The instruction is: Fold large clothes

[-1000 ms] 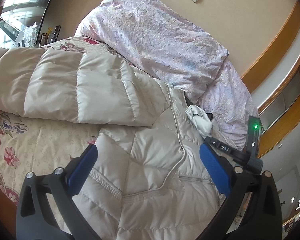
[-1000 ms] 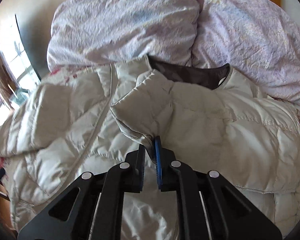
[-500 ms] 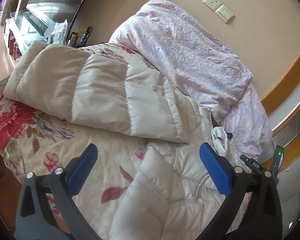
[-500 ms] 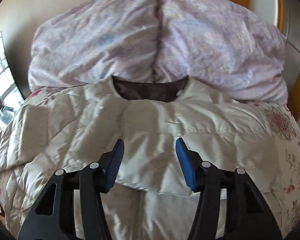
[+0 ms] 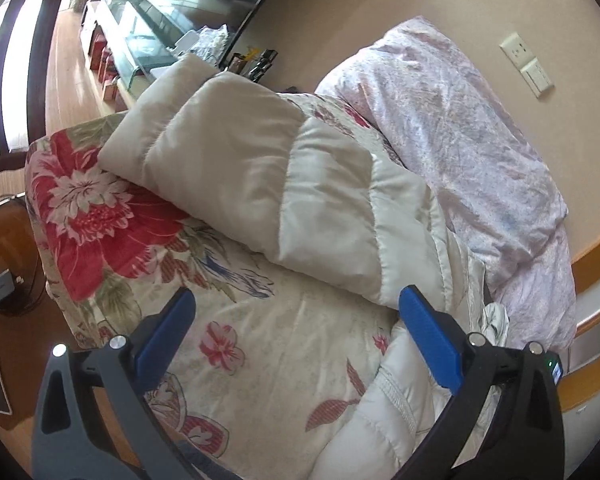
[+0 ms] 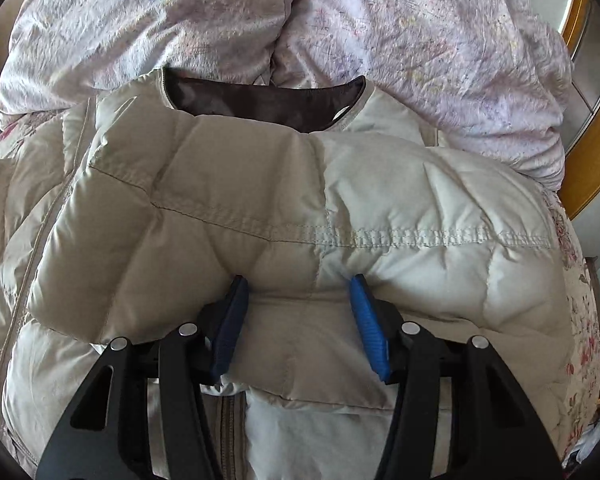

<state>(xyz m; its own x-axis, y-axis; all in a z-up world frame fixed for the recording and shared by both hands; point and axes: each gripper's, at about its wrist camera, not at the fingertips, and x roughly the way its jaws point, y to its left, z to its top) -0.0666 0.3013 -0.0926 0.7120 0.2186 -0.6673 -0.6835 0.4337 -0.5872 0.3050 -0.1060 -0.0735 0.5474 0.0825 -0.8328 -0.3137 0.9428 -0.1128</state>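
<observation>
- Since a second ago the right gripper has let go of the fold it pinched and now presses down on the puffer jacket with its jaws parted, a bulge of padded sleeve between its blue fingers.
- Meanwhile the left gripper has swung away from the jacket body toward the bed's edge; its jaws stand wide and hold nothing, hovering over the floral bedspread.
- From the left wrist view, one beige sleeve lies stretched out across the bedspread (cuff end toward the bed's corner).
- From the right wrist view, the other sleeve is folded across the chest, just below the dark brown collar lining.
- Beyond the collar, a rumpled lilac duvet is heaped, touching the jacket's shoulders.
</observation>
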